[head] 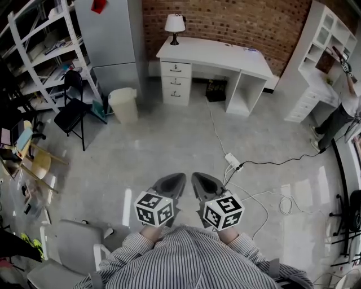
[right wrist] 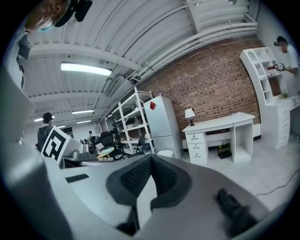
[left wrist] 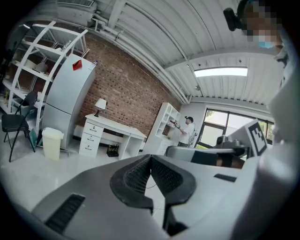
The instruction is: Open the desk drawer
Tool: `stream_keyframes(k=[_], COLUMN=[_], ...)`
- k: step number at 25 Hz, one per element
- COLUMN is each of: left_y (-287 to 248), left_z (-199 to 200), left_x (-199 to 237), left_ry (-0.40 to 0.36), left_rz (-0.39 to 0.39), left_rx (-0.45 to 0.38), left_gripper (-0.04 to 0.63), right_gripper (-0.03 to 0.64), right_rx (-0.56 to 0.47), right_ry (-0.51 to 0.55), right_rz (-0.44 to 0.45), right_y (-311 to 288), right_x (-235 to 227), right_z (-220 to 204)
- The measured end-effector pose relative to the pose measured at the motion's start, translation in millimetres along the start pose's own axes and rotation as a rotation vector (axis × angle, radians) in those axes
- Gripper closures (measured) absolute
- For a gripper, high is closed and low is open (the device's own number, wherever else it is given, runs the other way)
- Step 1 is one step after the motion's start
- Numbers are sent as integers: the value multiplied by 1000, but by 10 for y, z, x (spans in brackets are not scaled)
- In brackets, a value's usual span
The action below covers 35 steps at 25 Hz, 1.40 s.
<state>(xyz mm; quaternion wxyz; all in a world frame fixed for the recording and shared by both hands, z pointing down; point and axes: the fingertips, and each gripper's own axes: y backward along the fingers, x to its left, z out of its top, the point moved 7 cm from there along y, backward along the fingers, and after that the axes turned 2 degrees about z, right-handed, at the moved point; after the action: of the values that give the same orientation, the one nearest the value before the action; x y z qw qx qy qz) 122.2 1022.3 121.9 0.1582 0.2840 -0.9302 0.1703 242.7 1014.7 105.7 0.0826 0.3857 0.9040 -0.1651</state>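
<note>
Left gripper (left wrist: 151, 157): ribbed pads meet tip to tip, nothing between them. Right gripper (right wrist: 151, 157): the same, pads together, empty. Both are held side by side at the near end of the scene, low over the grey floor (head: 169, 141), noses toward the far wall. Each carries a marker cube, the left cube (head: 153, 209) and the right cube (head: 223, 211), with black-and-white square patterns. Striped sleeves (head: 186, 257) sit just behind them.

Desk drawers (head: 176, 82): a stack of three with dark handles, all shut. They form the left end of the white desk (head: 225, 56) against the far brick wall (head: 237, 22), well apart from both grippers.

A lamp (head: 175, 25) stands on the desk's far left corner. A cream bin (head: 124, 104) is left of the desk, beside a grey fridge (head: 110, 39). The fridge has a red label (head: 98, 5) near its top, print too small to read. A white power strip (head: 232, 161) lies on the floor between the grippers and the desk. A person (head: 341, 113) stands at the white shelving (head: 318, 51), far right.
</note>
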Motion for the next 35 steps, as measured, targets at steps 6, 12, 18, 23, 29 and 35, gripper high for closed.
stream_keyframes(k=[6, 12, 18, 23, 29, 35], left_y=[-52, -112, -232, -382, -813, -1296], left_z=[-41, -249, -356, -328, -71, 397], left_x=[-107, -179, -175, 62, 474, 1151], left_ry=[27, 41, 103, 128, 103, 75], left_rz=[-24, 39, 8, 22, 9, -11], left_rx=[-6, 30, 20, 67, 88, 108], left_gripper=[584, 584, 584, 584, 584, 584], right_gripper=[601, 601, 601, 601, 601, 601], right_rx=[-6, 40, 76, 79, 16, 4], right_ry=[-28, -13, -49, -84, -110, -91], right_rz=[39, 12, 88, 87, 29, -14], right_y=[64, 128, 71, -143, -580, -1376], right_x=[-61, -188, -288, -436, -778, -1074], right_z=[-52, -212, -319, -291, -39, 273])
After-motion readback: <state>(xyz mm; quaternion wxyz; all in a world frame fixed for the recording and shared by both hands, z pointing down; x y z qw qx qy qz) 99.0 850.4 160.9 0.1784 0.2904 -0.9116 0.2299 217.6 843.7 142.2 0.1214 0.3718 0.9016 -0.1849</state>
